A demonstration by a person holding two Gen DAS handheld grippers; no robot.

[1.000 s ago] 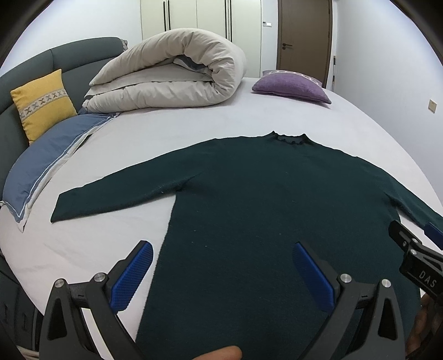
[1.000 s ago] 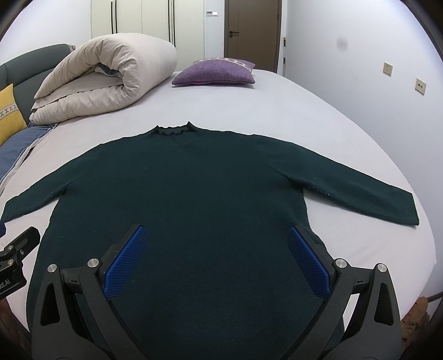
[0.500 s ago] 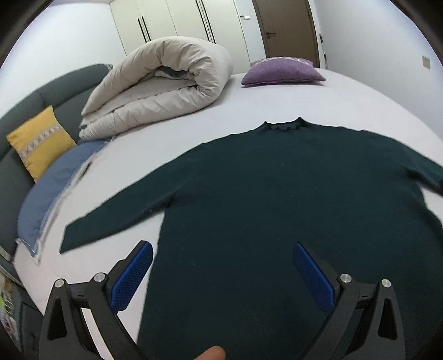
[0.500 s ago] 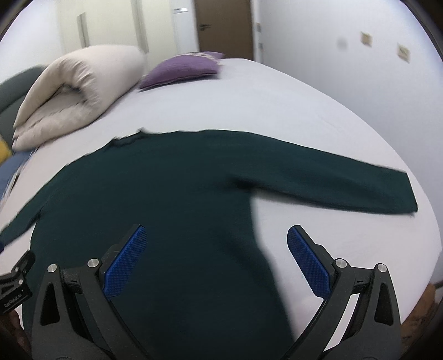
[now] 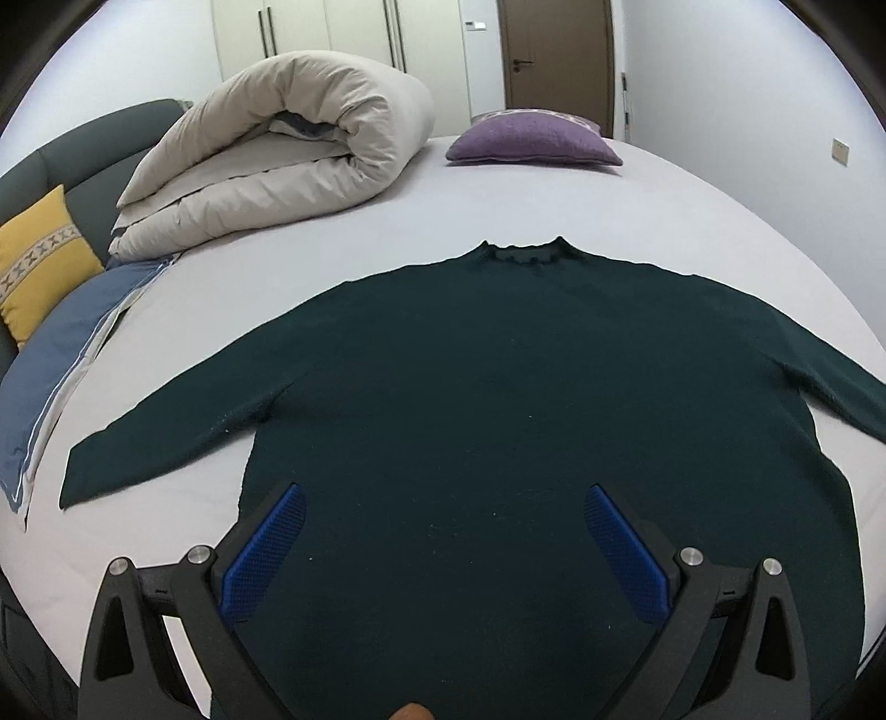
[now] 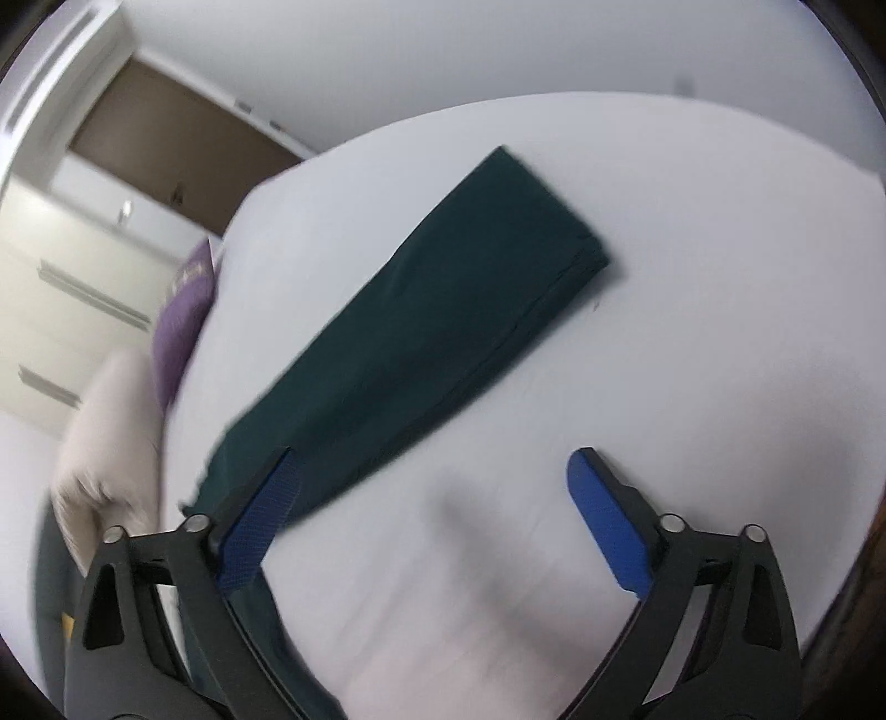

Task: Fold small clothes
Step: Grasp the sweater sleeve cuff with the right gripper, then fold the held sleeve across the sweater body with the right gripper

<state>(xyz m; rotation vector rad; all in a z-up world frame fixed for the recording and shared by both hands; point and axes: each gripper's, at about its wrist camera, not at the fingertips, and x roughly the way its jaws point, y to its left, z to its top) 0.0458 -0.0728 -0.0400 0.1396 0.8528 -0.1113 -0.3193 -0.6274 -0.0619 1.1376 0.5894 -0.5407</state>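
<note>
White bed (image 5: 692, 221) bears a flat green sweater (image 5: 526, 415); both tongs (image 5: 443, 540) (image 6: 432, 518) gape, seemingly empty.

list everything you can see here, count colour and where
sweater: one, dark green, spread flat on the bed, sleeves out to both sides
bed: one, white sheet, under everything
duvet: one, beige, rolled up at the far left of the bed
purple cushion: one, far end of the bed, right of the duvet
yellow cushion: one, patterned band, against the grey headboard on the left
blue pillow: one, left edge of the bed, below the yellow cushion
wardrobe: white doors, back wall
door: one, brown, back wall
left gripper: black with blue pads, open, over the sweater's hem
right gripper: black with blue pads, open, jaws just closing a little, nothing between them, by the right sleeve
</note>
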